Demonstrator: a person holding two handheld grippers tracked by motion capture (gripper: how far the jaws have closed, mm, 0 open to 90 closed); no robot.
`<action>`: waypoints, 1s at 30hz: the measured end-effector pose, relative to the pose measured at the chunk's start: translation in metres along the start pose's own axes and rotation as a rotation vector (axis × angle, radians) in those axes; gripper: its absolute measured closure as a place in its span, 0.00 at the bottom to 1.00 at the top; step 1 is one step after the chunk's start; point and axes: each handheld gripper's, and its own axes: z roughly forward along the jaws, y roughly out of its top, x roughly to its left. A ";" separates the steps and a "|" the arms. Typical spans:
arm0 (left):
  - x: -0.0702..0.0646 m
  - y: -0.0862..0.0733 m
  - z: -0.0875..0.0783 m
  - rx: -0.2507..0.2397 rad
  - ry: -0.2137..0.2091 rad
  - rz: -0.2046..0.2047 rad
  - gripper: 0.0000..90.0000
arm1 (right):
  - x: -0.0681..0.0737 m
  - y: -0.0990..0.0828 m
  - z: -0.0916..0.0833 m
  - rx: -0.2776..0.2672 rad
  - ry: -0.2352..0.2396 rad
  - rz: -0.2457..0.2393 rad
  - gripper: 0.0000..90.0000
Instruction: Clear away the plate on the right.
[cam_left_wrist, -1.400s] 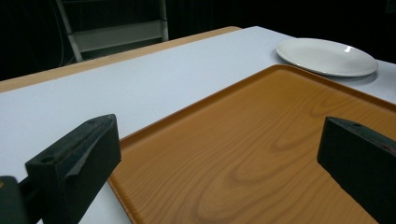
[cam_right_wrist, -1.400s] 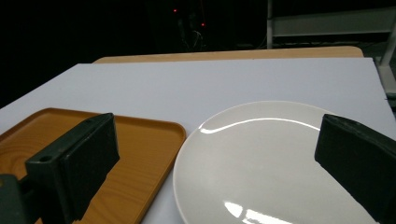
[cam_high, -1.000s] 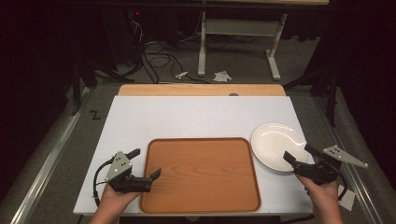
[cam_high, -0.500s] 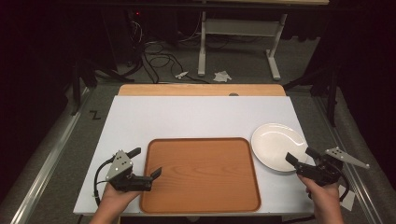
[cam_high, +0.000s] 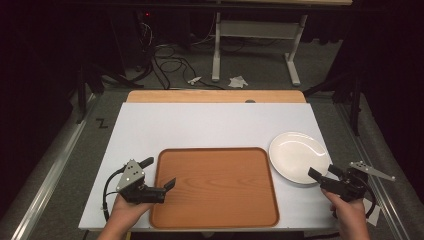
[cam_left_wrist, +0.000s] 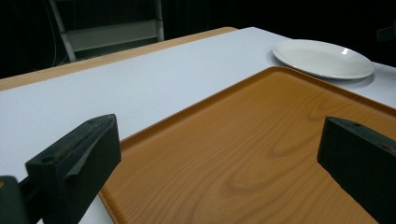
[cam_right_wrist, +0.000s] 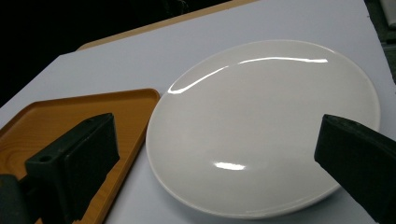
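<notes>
Now the right gripper (cam_high: 323, 176), lower right of the high view, hovers jaws spread at the near rim of the white plate (cam_high: 298, 156). Lower left, the left gripper (cam_high: 159, 173) gapes over the wooden tray's (cam_high: 215, 185) left edge.

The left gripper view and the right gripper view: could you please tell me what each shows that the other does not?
The left gripper view alone shows most of the wooden tray's floor between the open left claw, with grey shelving beyond the table. The right gripper view alone shows the white plate large and close between the open right claw. Both share the plate, the tray and the white table.
</notes>
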 end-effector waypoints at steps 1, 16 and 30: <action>0.000 0.000 0.000 0.001 -0.001 0.000 0.00 | -0.001 -0.001 0.000 0.005 -0.003 0.002 0.01; 0.000 0.001 0.002 -0.008 -0.010 -0.008 0.00 | -0.015 -0.011 0.000 0.038 0.064 0.198 0.02; 0.000 0.001 0.003 -0.003 -0.013 -0.007 0.00 | -0.023 -0.015 0.001 0.069 0.076 0.322 0.04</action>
